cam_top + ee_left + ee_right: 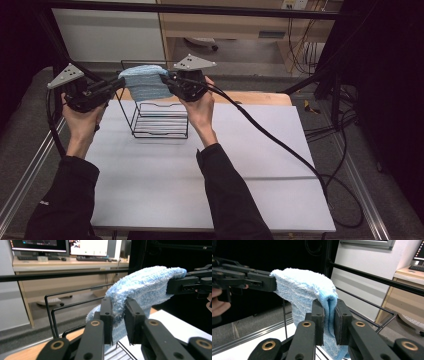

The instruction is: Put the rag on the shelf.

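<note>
Table [165,185]: white top lay under both forearms; its far edge showed a strip of wood, and the near corners were cut off by the frame.
Rack [160,120]: black wire rack stood on the table's far half; its upper back rail was hidden behind the cloth, and in both gripper views only some bars could be seen.
Cloth [145,82]: blue towel hung above the rack, stretched between the two grippers; its lower hem was cut off in both gripper views.
Right gripper [329,315]: jaws were narrow, pinched tight on a fold of cloth.
Left gripper [118,315]: jaws gripped the other end; the pads' inner faces were buried in pile, so contact was hard to judge.
</note>
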{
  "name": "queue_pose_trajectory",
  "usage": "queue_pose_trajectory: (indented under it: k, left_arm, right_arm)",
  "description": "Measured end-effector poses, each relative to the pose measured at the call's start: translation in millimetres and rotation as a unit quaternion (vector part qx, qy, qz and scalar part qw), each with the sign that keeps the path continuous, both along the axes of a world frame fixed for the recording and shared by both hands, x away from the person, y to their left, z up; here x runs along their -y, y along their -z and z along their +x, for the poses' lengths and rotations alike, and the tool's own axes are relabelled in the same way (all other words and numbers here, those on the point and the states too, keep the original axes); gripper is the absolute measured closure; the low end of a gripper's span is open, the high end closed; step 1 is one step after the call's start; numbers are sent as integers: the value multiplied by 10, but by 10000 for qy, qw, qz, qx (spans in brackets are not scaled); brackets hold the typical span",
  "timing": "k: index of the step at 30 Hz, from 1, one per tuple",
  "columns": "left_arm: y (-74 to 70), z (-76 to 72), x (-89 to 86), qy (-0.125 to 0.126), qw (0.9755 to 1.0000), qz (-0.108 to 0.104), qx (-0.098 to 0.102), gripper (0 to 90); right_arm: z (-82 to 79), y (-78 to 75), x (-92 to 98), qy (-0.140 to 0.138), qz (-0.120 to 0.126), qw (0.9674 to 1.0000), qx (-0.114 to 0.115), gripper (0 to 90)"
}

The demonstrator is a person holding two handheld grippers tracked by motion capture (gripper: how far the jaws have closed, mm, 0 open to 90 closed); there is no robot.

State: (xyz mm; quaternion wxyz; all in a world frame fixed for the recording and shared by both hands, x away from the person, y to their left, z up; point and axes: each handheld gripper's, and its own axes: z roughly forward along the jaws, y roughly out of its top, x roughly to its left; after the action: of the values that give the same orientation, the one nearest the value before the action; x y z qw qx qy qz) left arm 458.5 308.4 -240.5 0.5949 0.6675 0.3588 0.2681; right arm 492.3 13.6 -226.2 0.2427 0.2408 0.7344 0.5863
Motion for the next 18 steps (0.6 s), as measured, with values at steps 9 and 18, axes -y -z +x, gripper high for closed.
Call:
queue_pose_trajectory:
  k: [9, 18]
  left_arm:
    - [-394, -17, -52, -289, 9994, -190, -19, 751]
    - [-424, 168, 103, -217, 9981, 40, -572, 826]
  right_arm:
    - [-19, 46, 23, -106, -82, 9999, 91, 810]
    - [-45, 87, 33, -209, -224, 9994, 161, 806]
